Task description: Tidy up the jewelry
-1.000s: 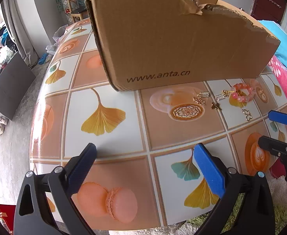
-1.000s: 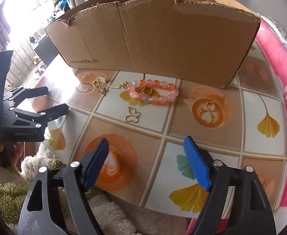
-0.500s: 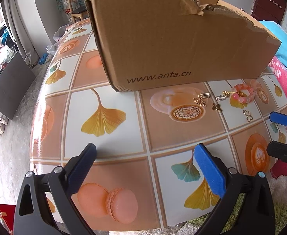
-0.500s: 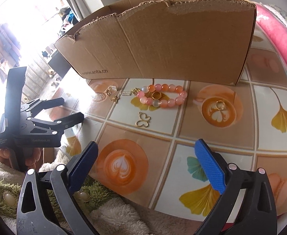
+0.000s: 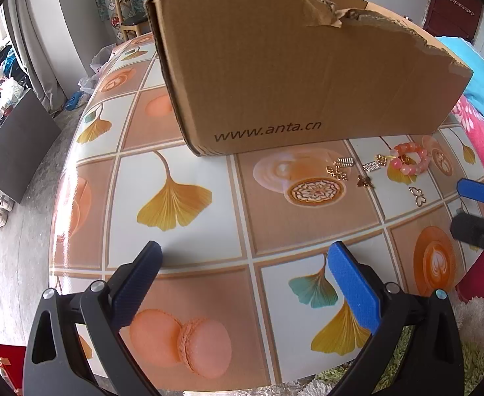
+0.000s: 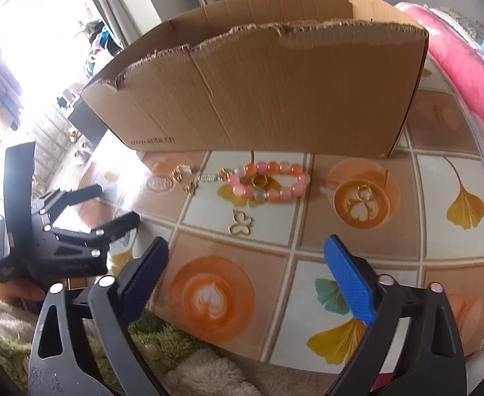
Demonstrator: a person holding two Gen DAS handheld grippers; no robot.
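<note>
Right wrist view shows nothing sorted yet: the bead bracelet (image 6: 270, 181), rings and gold charms lie loose on the counter (image 6: 439, 204) just before the cardboard box (image 6: 275, 92), both tongs empty, the right tongs (image 6: 247, 275) closing, the left tongs (image 5: 245, 274) spread.

We see one big cardboard box (image 6: 268, 92) on one table (image 6: 439, 198) with a picture cloth.

In front of the box we count the shiny things. There is one bracelet (image 6: 271, 183) made of pink and orange beads. One gold ring (image 6: 260, 181) lies inside the bracelet loop. One more gold ring (image 6: 364, 194) lies on a coffee-cup picture. There is one gold butterfly outline (image 6: 241, 222). To the left we count about five small gold charms (image 5: 354, 170) close together; they are tiny, so we cannot be sure of the number.

We also see two grippers: one left gripper (image 5: 245, 283) and one right gripper (image 6: 247, 279). Each has two fingers.
</note>
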